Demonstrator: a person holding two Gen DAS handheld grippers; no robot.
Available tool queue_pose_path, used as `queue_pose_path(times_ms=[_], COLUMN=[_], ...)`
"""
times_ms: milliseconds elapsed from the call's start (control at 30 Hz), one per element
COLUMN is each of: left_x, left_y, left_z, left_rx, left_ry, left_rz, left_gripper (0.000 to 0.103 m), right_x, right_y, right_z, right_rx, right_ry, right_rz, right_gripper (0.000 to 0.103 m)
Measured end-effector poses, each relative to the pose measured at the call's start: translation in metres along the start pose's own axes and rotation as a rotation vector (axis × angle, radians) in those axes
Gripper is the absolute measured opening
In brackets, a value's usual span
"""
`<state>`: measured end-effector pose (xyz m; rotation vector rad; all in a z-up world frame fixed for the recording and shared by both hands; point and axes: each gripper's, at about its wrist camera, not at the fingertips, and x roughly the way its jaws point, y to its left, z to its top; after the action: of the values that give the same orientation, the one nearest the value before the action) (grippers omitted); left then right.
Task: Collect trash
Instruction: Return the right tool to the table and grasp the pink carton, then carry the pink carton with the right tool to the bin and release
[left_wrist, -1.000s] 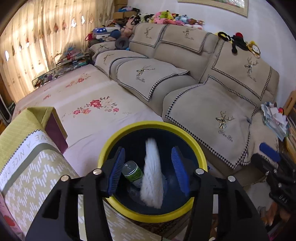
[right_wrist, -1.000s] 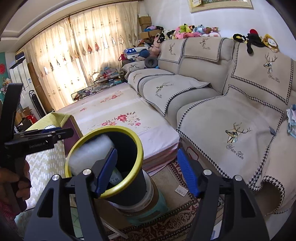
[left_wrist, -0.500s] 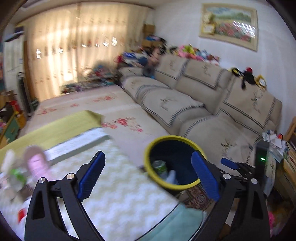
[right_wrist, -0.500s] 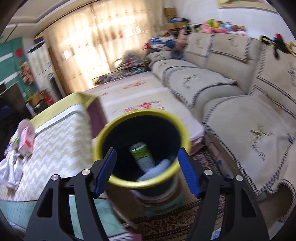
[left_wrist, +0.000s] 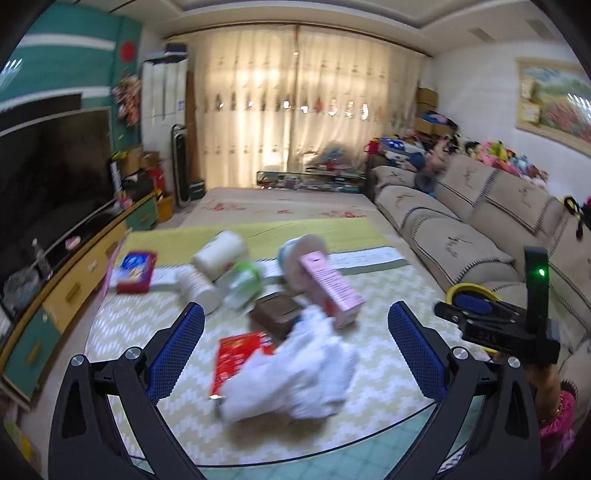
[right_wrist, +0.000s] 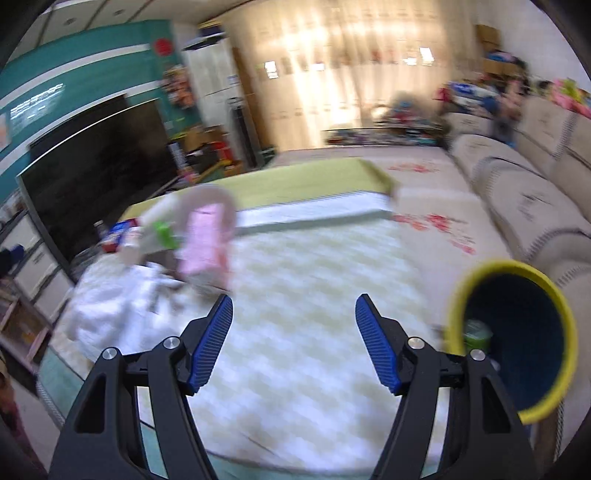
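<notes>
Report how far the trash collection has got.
Done: a green can lies in the yellow-rimmed bin. In hand: nothing; left gripper and right gripper are open. Left: white tissue, pink box, red wrapper, cups, on the table.

- Left gripper (left_wrist: 295, 347) is held angled downward, its black arms spread into a broad V; the jaws have just been opening and now stand wide apart, with nothing pressed between the blue pads (left_wrist: 173, 350).
- Right gripper (right_wrist: 293, 343) is likewise tilted downward, jaws parted to a middling gap, nothing gripped between its blue pads (right_wrist: 210, 343).
- In the left wrist view, the right gripper (left_wrist: 476, 308) is seen side-on at the right edge, carried by a hand (left_wrist: 546, 380); a pink sleeve (left_wrist: 557, 417) is seen at the wrist.
</notes>
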<state>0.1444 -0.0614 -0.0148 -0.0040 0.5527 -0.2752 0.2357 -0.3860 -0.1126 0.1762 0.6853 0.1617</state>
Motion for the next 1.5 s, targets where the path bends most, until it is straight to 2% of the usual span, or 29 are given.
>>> queue_pose_path(times_ms=[167,333,433,533,600,867,1267,1433,1500], left_x=[0.004,0.012,0.016,0.022,0.026,0.041,0.049,0.049,0.053], left_y=[0.031,0.049,0.056,0.061,0.062,0.064,0.054,0.039,0.030], left_z=[-0.010,-0.019,-0.024,-0.025,-0.026,-0.028,-0.031,-0.030,-0.031], left_rx=[-0.039,-0.054,-0.063,-0.086,-0.092,-0.101,-0.081,-0.038,-0.018], left_ry=[0.008,0.021,0.024,0.032,0.036,0.055,0.065,0.070,0.079], left_rz=[-0.010,-0.015,-0.019,-0.035,-0.042,-0.059,-0.085,-0.102,-0.111], left_gripper=[0.098,0.098,0.098,0.098,0.098,0.098,0.098,0.098,0.098], right_x=[0.054,0.100,0.124,0.135,0.134,0.080,0.014,-0.014,-0.026], right_y=[0.053,0.075,0.078,0.074,0.073,0.066,0.056,0.025,0.003], right_z=[0.018,0.017,0.019,0.019,0.020,0.041,0.044,0.042,0.039], right_rx=[-0.095,-0.125,-0.120,-0.094,-0.091,-0.076,-0.046,0.009,0.046], right_ry=[0.036,0.115,0.164,0.202,0.188,0.063,-0.014,-0.056,-0.069], right_rz=[0.053,0.016,0.015,0.028,0.036,0.072,0.096,0.040,-0.008], right_gripper=[0.066,0.065,0.058,0.041,0.041,0.038,0.038,0.038,0.038])
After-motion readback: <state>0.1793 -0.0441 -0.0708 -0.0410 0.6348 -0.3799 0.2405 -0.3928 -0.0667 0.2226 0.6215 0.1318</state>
